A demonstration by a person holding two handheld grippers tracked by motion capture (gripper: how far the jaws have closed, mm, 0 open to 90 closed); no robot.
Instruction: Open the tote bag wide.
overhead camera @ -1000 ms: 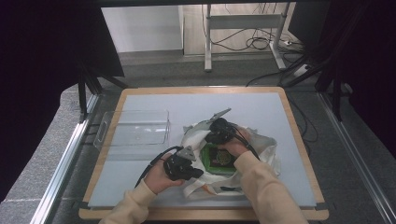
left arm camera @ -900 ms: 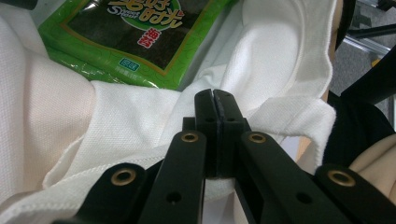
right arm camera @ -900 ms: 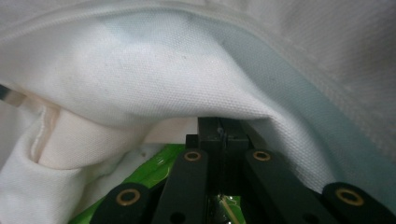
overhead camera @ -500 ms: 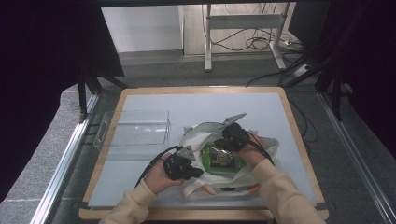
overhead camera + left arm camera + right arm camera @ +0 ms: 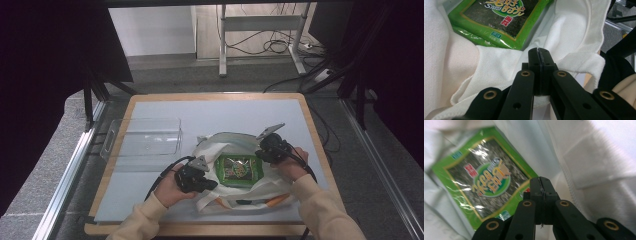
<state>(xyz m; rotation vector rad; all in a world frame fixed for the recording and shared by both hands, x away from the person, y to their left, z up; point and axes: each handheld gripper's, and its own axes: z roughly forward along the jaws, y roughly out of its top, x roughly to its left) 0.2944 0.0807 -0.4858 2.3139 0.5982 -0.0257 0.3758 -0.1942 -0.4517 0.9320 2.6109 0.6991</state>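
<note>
Item: white cloth tote bag [image 5: 235,172], lying on the tabletop [image 5: 200,110] near its front edge, mouth spread open. Inside it a green seaweed snack packet [image 5: 239,168] is lying flat, label up.

Left tool [image 5: 200,181]: jaws are standing clenched, pinching the bag's rim cloth [image 5: 506,72] at the mouth's left side. Right tool [image 5: 267,150]: jaws are likewise pressed together; whether cloth is caught between them cannot be told, though the bag's wall and handle strap [image 5: 596,167] are lying just beside them.

Risks, as judged: the thin fabric is likely slipping out of a pinch if the hands pull apart too hard, letting the mouth collapse over the packet; a lift by one side could be tipping the packet out.

Edges and room: the bag is sitting close to the tabletop's front rim, so little room remains toward the person. A clear plastic bin [image 5: 142,137] is standing to the left, apart from the bag. The far half of the tabletop is offering open room.
</note>
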